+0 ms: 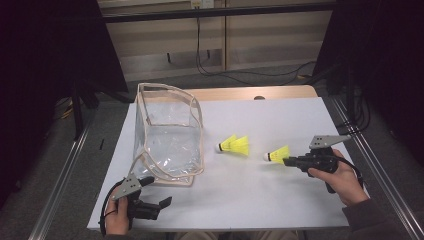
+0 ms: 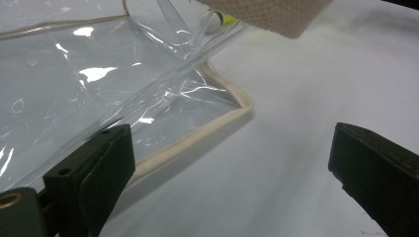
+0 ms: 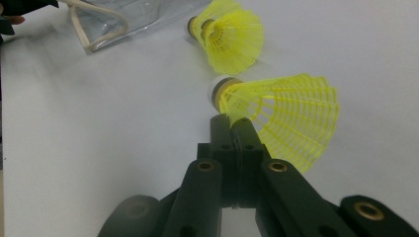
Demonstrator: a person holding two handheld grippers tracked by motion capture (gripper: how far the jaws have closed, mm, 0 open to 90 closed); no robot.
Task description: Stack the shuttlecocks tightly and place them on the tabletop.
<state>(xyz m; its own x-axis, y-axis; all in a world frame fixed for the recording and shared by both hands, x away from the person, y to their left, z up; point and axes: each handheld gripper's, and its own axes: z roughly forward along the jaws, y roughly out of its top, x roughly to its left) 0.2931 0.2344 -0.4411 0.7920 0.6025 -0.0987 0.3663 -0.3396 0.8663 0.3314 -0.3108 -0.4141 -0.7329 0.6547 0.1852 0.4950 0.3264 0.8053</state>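
On the white table [image 1: 260, 200], the right gripper [image 3: 231, 122] is clamped on the near yellow shuttlecock's [image 3: 281, 111] skirt, while the left gripper [image 2: 232, 163] gapes wide beside the clear bag [image 1: 167, 135].

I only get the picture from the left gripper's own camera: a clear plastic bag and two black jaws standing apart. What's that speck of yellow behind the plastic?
Observer: A yellow shuttlecock lying on the white table, to the right of the clear bag.
Operator: Just the one?
Observer: No, a second shuttlecock lies further right, apart from the first.
Operator: Is anyone touching that one?
Observer: Yes. The right gripper has its jaws closed on the skirt's edge, near the cork; the right gripper view shows it.
Operator: Is the bag open to take them?
Observer: From above, its cream-trimmed mouth stands open, and nothing yellow is inside.
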